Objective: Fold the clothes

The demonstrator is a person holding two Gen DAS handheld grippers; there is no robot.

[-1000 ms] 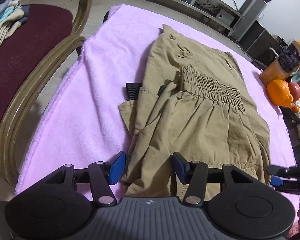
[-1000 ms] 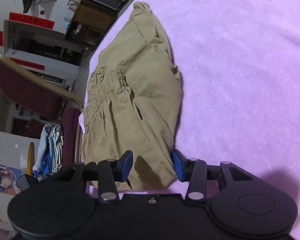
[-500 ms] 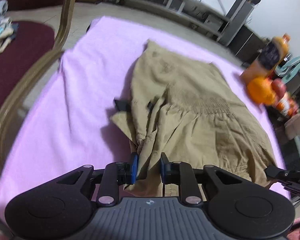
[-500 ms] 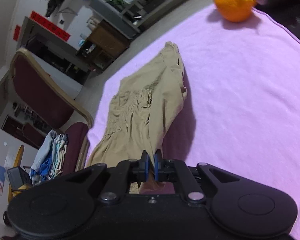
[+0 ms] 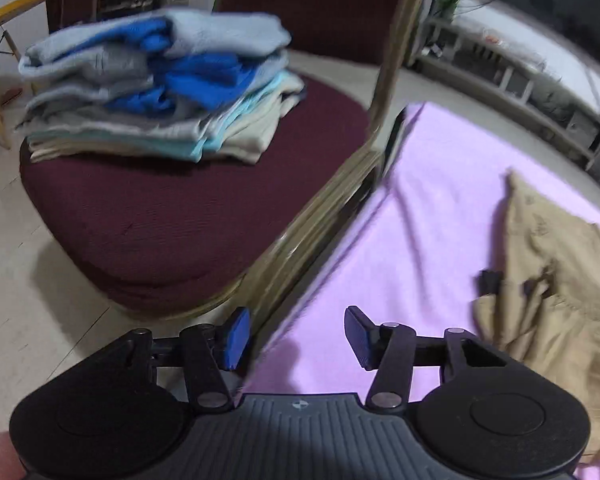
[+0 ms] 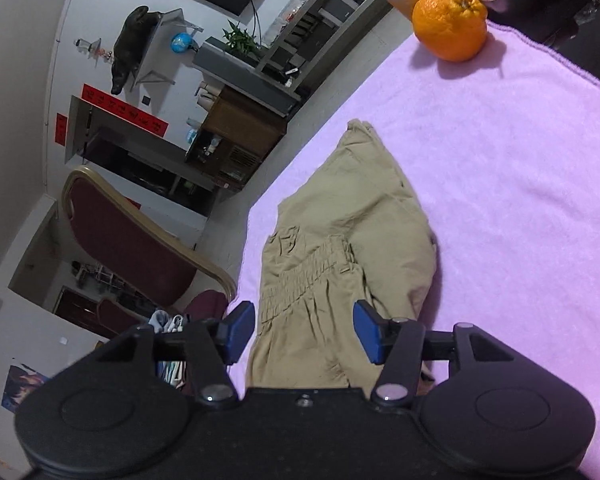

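I see the khaki trousers (image 6: 340,272) lying folded in a rumpled bundle on the pink-covered table (image 6: 520,200), elastic waistband up, a black buckle (image 5: 489,282) poking out at one side.

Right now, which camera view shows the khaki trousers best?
The right wrist view: the khaki trousers lie nearly whole on the pink cloth. The left wrist view catches only part of them at its right edge.
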